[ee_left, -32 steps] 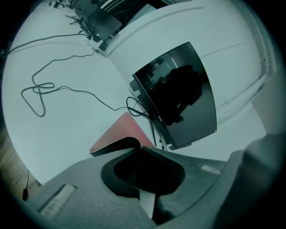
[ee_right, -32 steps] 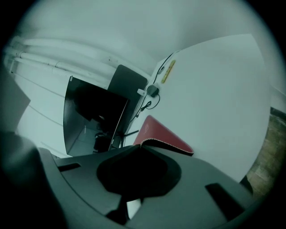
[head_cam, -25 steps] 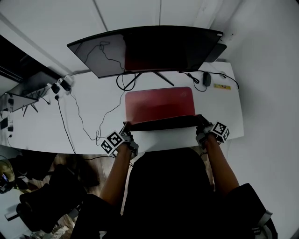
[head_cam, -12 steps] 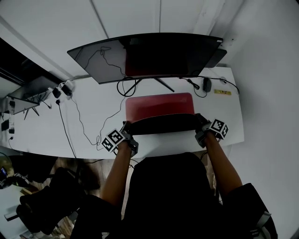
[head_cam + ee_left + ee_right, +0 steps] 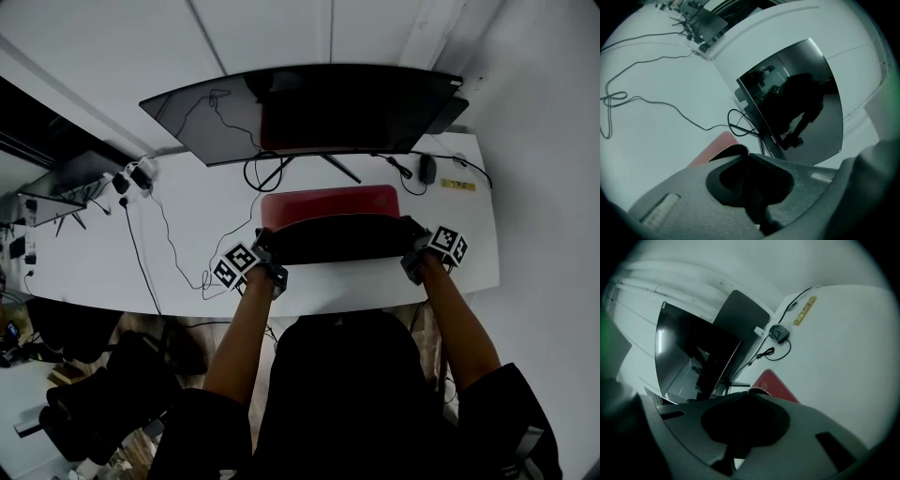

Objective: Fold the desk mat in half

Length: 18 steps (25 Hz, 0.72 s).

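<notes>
Claws first, since they're closest: the left claw is pressed together on the near left corner of the desk mat, and the right claw has the near right corner the same way. Between them that edge is lifted off the tabletop, black underside showing, arched toward the red half lying flat further back. Can't tell if the flap touches the red part yet. I'd call the fold roughly midway. What bites me from here? (OP)

Mostly the pinch, tbh. Each claw only has a sliver of corner, you can see the scalloped edge poking just past the tips, so one tug could pop a side loose and the flap flops back. Second, if one hand travels further than the other, the edges land crooked and it's not really half. Third, dragging instead of lifting could shove the flat red part back into the monitor stand and the cable loop just behind it. The monitor overhangs back there too, so I'd go in low. (reply)
</notes>
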Each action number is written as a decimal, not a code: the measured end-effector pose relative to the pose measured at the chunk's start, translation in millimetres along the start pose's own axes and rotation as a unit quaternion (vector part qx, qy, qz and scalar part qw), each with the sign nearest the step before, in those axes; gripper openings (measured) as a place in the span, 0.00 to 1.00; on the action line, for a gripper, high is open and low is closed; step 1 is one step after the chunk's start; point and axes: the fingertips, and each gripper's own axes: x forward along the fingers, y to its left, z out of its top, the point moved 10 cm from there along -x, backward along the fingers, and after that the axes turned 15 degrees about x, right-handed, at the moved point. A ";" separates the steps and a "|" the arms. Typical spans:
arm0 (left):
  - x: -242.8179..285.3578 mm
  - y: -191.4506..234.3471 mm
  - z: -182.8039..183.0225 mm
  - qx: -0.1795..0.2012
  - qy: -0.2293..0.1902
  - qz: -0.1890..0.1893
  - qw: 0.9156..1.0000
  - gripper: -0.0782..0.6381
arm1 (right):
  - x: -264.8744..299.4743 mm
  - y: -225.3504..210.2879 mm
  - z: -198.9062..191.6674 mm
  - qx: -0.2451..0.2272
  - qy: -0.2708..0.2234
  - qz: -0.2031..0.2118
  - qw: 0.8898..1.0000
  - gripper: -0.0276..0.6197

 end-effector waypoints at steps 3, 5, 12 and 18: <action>16.4 -5.2 10.9 0.030 0.011 -0.004 0.999 0.15 | 8.1 3.0 9.8 -0.015 0.002 -0.011 1.000 0.06; 26.0 -5.7 17.0 0.038 0.016 -0.003 0.999 0.15 | 15.3 5.3 14.1 -0.023 0.004 -0.014 1.000 0.06; 53.0 -3.7 28.1 0.059 0.022 0.004 0.998 0.15 | 41.5 6.9 25.4 -0.054 0.012 -0.036 0.998 0.06; 71.1 6.8 24.8 0.053 0.034 0.014 0.998 0.15 | 58.1 1.2 29.3 -0.067 0.016 -0.047 0.997 0.07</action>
